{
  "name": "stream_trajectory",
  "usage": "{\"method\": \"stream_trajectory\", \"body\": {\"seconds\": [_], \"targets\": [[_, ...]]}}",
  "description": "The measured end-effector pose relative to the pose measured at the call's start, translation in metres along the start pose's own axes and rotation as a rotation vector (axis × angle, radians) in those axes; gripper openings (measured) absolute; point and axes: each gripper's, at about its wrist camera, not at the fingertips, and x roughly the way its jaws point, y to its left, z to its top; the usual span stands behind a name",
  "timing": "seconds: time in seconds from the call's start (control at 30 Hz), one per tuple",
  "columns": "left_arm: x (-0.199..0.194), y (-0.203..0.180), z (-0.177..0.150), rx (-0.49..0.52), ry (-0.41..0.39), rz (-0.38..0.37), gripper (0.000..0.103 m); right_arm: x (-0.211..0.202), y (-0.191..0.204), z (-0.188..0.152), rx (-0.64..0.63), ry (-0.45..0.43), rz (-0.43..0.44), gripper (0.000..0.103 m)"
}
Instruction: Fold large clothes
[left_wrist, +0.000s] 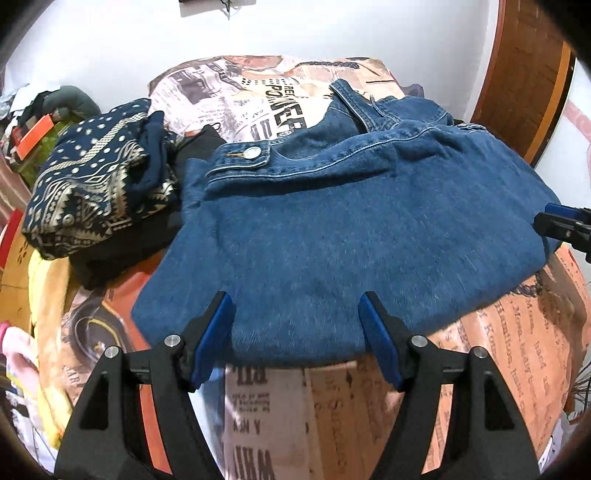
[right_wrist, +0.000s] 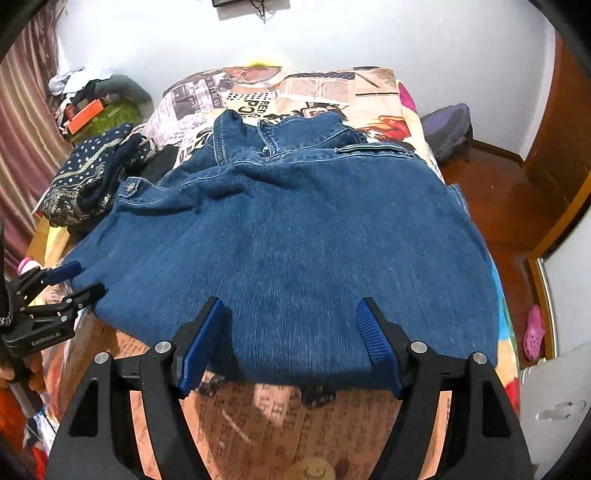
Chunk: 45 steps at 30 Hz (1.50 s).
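Newsprint bedspread lies nearest me; on it the denim jacket sits folded. My left gripper and right gripper both stand apart and empty above its near hem. I'd pinch both hem corners evenly before lifting toward the collar beyond

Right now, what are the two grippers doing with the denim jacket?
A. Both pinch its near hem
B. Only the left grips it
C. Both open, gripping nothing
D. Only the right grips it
C: the left gripper and right gripper both stand open over the denim jacket, pads apart, nothing pinched.
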Motion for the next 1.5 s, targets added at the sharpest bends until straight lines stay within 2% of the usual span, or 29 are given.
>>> {"method": "stream_trajectory", "body": {"seconds": [0.17,0.3,0.43,0.53,0.67,0.7,0.77,0.87,1.03,1.13,1.2,1.3,1.4,1.5], "targets": [[-0.013,0.019,-0.006,-0.079,-0.002,0.007,0.070,-0.014,0.008,0.005,-0.017,-0.042,-0.012,0.071],[-0.023,0.049,-0.012,-0.233,-0.021,0.001,0.070,-0.020,0.016,0.011,-0.032,-0.087,-0.022,0.071],[-0.020,0.077,-0.020,-0.382,-0.012,-0.038,0.070,-0.007,0.022,0.016,-0.021,-0.082,-0.021,0.071],[-0.006,0.095,-0.029,-0.496,0.033,-0.110,0.070,0.003,0.026,0.014,-0.015,-0.057,-0.017,0.071],[0.016,0.106,-0.042,-0.626,0.093,-0.254,0.070,0.021,0.030,0.007,-0.036,-0.023,-0.036,0.071],[0.024,0.105,-0.043,-0.642,0.109,-0.320,0.070,0.021,0.029,0.005,-0.033,-0.035,-0.033,0.071],[0.033,0.101,-0.043,-0.652,0.127,-0.400,0.070,0.021,0.026,0.005,-0.024,-0.042,-0.021,0.073],[0.042,0.096,-0.034,-0.647,0.113,-0.452,0.070,0.022,0.022,0.006,-0.011,-0.033,-0.002,0.077],[0.064,0.103,-0.018,-0.703,0.097,-0.434,0.070,0.024,0.021,0.005,-0.006,-0.044,0.007,0.080],[0.070,0.100,-0.009,-0.703,0.063,-0.337,0.067,0.026,0.021,0.006,-0.002,-0.043,0.013,0.081],[0.071,0.092,-0.001,-0.685,0.044,-0.236,0.056,0.026,0.020,0.007,0.003,-0.041,0.015,0.081],[0.063,0.073,0.013,-0.625,0.016,-0.122,0.042,0.025,0.020,0.008,0.011,-0.029,0.013,0.081],[0.039,0.059,0.032,-0.529,-0.053,-0.070,0.031,0.021,0.020,0.009,0.010,-0.016,0.011,0.081],[0.004,0.051,0.053,-0.471,-0.151,-0.075,0.027,0.015,0.021,0.010,0.000,-0.012,0.008,0.081]]}}
